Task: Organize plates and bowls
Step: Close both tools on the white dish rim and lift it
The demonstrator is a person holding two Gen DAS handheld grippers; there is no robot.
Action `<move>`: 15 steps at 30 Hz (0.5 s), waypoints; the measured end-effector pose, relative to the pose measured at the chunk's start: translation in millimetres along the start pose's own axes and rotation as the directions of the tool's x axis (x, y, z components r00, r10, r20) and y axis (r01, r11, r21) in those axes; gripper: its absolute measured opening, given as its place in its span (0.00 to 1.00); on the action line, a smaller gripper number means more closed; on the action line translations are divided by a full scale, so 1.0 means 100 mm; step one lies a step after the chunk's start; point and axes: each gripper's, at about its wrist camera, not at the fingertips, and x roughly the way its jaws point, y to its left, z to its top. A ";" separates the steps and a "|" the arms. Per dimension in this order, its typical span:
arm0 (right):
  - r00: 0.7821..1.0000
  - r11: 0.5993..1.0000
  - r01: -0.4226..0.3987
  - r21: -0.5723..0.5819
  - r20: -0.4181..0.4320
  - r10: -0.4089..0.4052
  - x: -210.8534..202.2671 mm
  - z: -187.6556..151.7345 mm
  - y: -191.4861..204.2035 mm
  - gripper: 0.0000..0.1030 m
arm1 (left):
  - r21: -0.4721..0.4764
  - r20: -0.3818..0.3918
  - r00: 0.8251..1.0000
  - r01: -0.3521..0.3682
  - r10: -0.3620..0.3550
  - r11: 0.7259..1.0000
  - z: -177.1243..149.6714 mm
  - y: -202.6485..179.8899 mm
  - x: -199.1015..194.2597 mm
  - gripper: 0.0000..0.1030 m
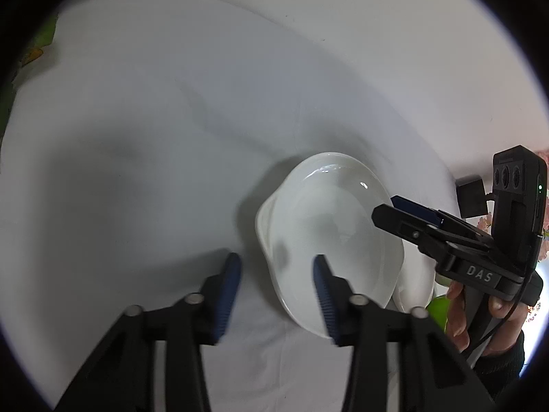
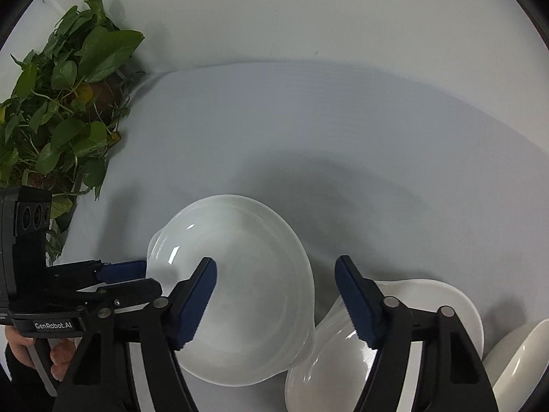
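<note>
A deep white plate (image 1: 329, 240) (image 2: 247, 292) lies on the white cloth. My left gripper (image 1: 278, 295) straddles its left rim, with one pad over the inside, the other outside, and cloth showing between the outer pad and the rim. The right wrist view shows the left gripper (image 2: 140, 279) at that same edge. My right gripper (image 2: 278, 302) stands open across the opposite rim, one finger over the plate and one over a second white plate (image 2: 429, 309) (image 1: 415, 285). The right gripper (image 1: 387, 211) enters the left wrist view from the right.
A third white dish (image 2: 514, 353) sits at the far right edge. A leafy potted plant (image 2: 61, 103) stands at the left against the wall. A hand (image 1: 463, 309) holds the right gripper's handle. White cloth (image 1: 154, 154) stretches beyond the plates.
</note>
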 end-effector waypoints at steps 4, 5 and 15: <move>1.000 1.000 0.010 0.027 -0.011 -0.010 0.11 -0.02 -0.04 0.46 | -0.002 -0.004 1.000 -0.018 0.018 1.000 0.01 0.01 0.06 0.09; 1.000 0.999 0.019 0.035 -0.008 -0.018 0.12 -0.02 -0.07 0.38 | -0.007 -0.009 1.000 -0.013 0.013 1.000 0.01 0.02 0.07 0.08; 1.000 0.995 0.003 0.097 -0.003 -0.003 0.19 -0.14 -0.17 0.16 | 0.005 0.000 0.999 -0.040 0.040 0.999 0.06 -0.03 0.05 0.06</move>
